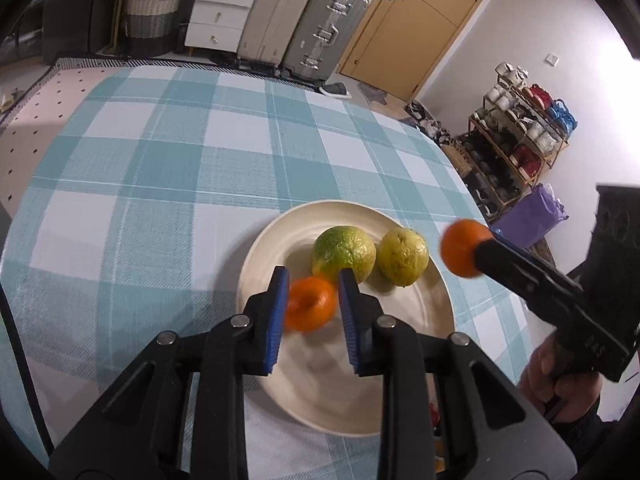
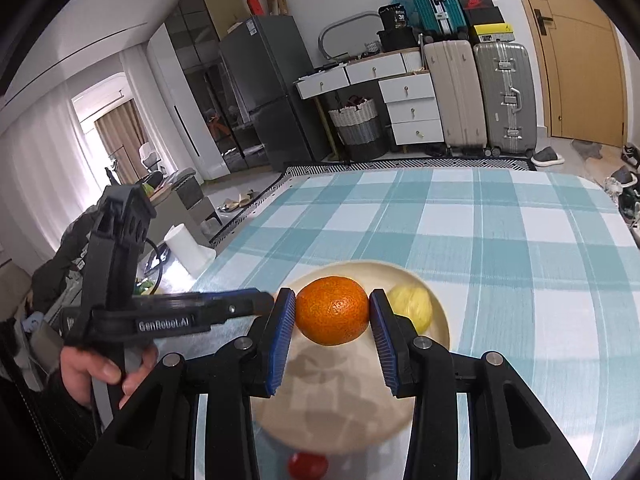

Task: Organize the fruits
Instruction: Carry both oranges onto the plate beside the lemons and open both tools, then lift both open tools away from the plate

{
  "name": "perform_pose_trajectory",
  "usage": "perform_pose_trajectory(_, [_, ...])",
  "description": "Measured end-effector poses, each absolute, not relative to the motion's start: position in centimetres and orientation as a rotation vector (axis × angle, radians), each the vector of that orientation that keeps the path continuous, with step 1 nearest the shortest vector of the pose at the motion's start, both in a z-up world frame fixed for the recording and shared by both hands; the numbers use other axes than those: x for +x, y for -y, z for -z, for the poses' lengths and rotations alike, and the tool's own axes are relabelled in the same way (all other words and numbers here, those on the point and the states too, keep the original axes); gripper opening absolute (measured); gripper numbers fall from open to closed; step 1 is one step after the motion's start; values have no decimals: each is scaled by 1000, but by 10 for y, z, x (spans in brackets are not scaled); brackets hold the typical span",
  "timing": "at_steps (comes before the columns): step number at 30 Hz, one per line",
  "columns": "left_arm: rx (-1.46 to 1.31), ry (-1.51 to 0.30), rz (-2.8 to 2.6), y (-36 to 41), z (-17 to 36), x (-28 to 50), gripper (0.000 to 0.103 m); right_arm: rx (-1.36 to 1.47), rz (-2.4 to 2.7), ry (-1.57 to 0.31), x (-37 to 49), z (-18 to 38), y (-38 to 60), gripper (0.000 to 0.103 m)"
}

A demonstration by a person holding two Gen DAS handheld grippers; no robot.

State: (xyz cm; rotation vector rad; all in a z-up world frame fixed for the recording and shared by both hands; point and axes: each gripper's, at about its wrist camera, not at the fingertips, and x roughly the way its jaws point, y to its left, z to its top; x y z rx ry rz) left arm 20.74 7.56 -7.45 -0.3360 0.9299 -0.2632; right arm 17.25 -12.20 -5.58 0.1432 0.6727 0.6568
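Note:
A cream plate (image 1: 276, 240) lies on the checked tablecloth and holds a green-yellow fruit (image 1: 344, 249) and a yellow fruit (image 1: 403, 256). My left gripper (image 1: 313, 276) is above the plate with an orange (image 1: 310, 309) between its blue pads; the orange is blurred and a gap shows on its right side. My right gripper (image 2: 333, 312) is shut on a second orange (image 2: 333, 310) and holds it over the plate (image 2: 438, 320), in front of the yellow fruit (image 2: 412, 307). That orange (image 1: 464, 248) also shows in the left wrist view at the plate's right rim.
A small red fruit (image 2: 308, 465) lies on the cloth near the plate's front edge. A white cylinder (image 2: 188, 250) stands off the table's left side. Suitcases (image 2: 506, 96), drawers and a basket stand beyond the far edge. A shoe rack (image 1: 516, 136) is at the right.

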Motion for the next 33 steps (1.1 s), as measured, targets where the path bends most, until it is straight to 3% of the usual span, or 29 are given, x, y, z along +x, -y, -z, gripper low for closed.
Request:
perform_pose_trajectory(12, [-391, -934, 263, -83, 89, 223, 23, 163, -590, -798, 240, 83, 100, 42])
perform_pose_trajectory(15, [-390, -934, 255, -83, 88, 221, 24, 166, -603, -805, 242, 87, 98, 52])
perform_pose_trajectory(23, [-374, -912, 233, -80, 74, 200, 32, 194, -583, -740, 225, 68, 115, 58])
perform_pose_trajectory(25, [-364, -905, 227, -78, 68, 193, 33, 190, -578, -719, 216, 61, 120, 67])
perform_pose_trajectory(29, [-351, -892, 218, -76, 58, 177, 34, 196, -580, -679, 196, 48, 129, 68])
perform_pose_trajectory(33, [-326, -886, 206, -70, 52, 160, 35, 198, -584, -649, 176, 39, 136, 79])
